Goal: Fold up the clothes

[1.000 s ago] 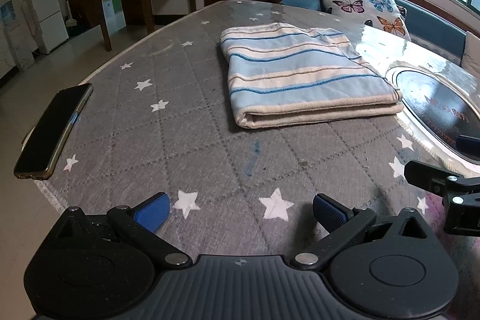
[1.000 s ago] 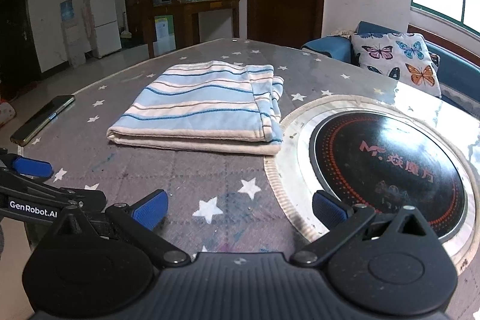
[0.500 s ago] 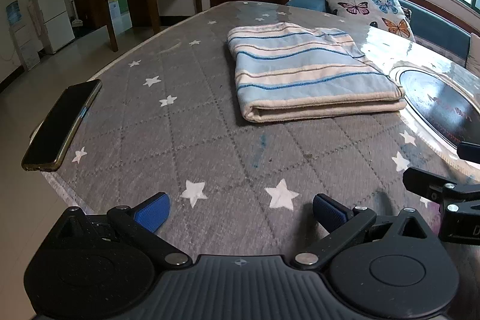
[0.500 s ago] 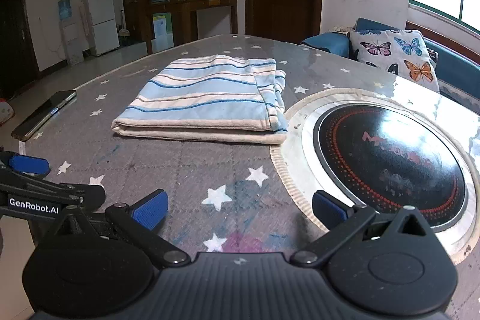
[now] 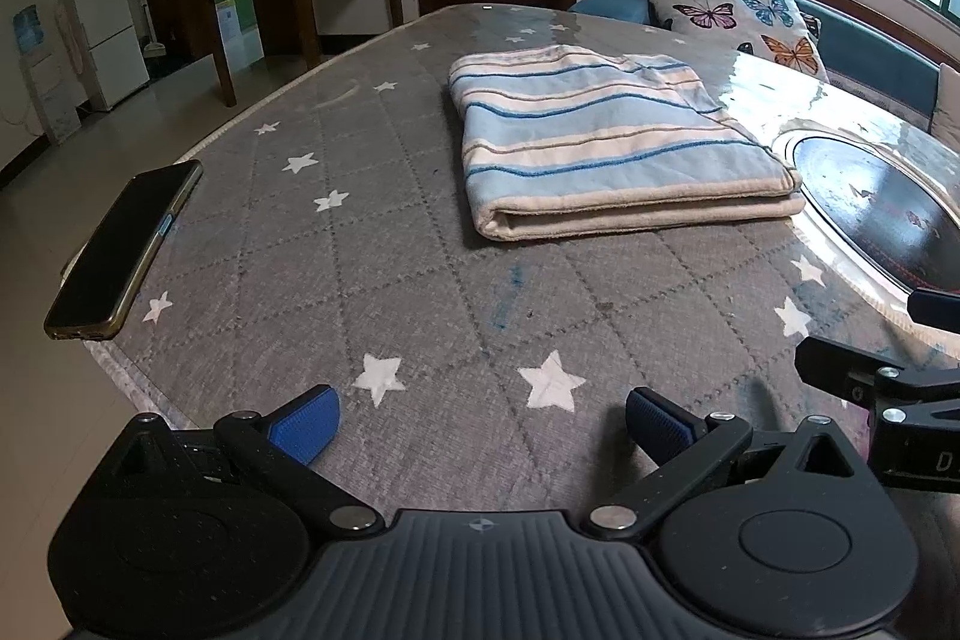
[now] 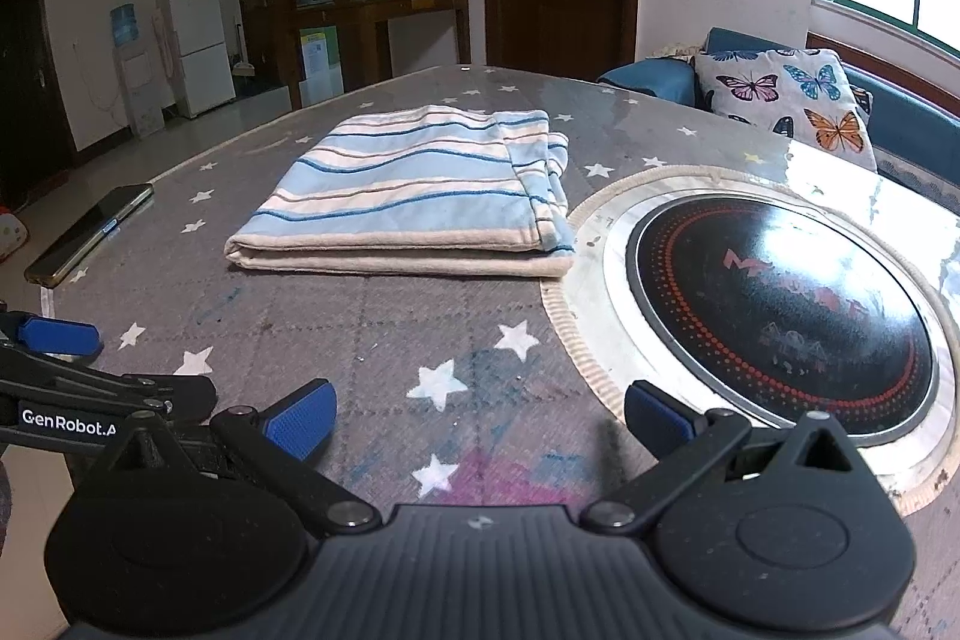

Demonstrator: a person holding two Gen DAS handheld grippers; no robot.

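A blue and cream striped cloth (image 5: 606, 154) (image 6: 414, 196) lies folded into a flat rectangle on the grey star-patterned table (image 5: 384, 280) (image 6: 372, 334). My left gripper (image 5: 483, 421) hovers open over the table's near edge, well short of the cloth, with nothing between its blue pads. My right gripper (image 6: 477, 418) is open too, equally far back, empty. Each gripper shows at the edge of the other's view: the right gripper's fingers (image 5: 852, 376) to the right, the left gripper's fingers (image 6: 60, 334) to the left.
A dark phone (image 5: 126, 250) (image 6: 90, 232) lies at the table's left edge. A round black cooktop (image 6: 780, 310) (image 5: 882, 214) is set into the table right of the cloth. A butterfly cushion (image 6: 786, 94) on a blue sofa stands behind.
Both grippers have drawn back slightly from the cloth and stayed open. The cloth has not moved.
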